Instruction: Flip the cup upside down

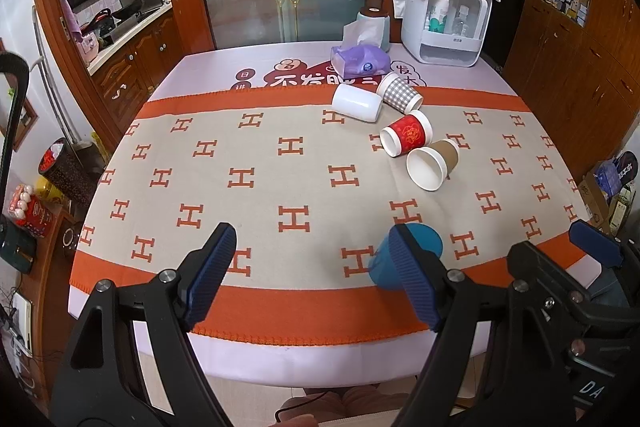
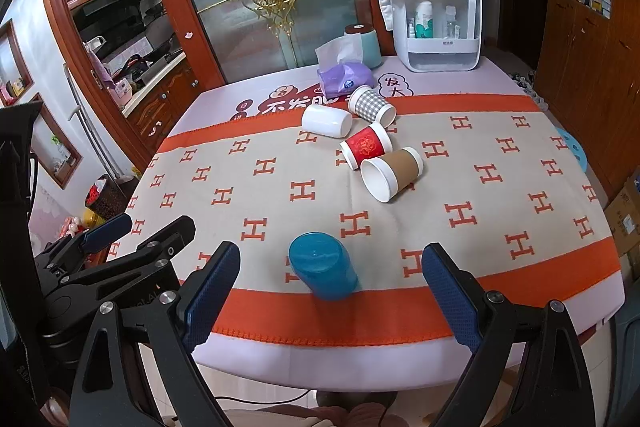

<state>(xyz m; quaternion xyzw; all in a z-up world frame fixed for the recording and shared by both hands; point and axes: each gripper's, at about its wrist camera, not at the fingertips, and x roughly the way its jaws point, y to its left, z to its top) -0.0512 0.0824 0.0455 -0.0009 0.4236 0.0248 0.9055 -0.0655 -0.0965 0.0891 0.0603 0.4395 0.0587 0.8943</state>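
Observation:
A blue cup [image 2: 323, 265] stands upside down near the front edge of the table, between the fingers of my open right gripper [image 2: 332, 297] but a little beyond them. In the left wrist view the blue cup [image 1: 416, 247] is partly hidden behind my right-hand finger. My left gripper [image 1: 320, 279] is open and empty over the front edge. Further back, a brown cup [image 2: 390, 173], a red cup [image 2: 366, 146], a white cup [image 2: 326, 121] and a grey checked cup [image 2: 372, 105] lie on their sides in a cluster.
The table [image 2: 280, 355] has an orange and beige cloth [image 2: 480, 195]. A purple tissue pack [image 2: 344, 77], a teal canister [image 2: 366, 45] and a white storage box [image 2: 436, 27] stand at the back. A bin [image 2: 105, 198] is on the floor at left.

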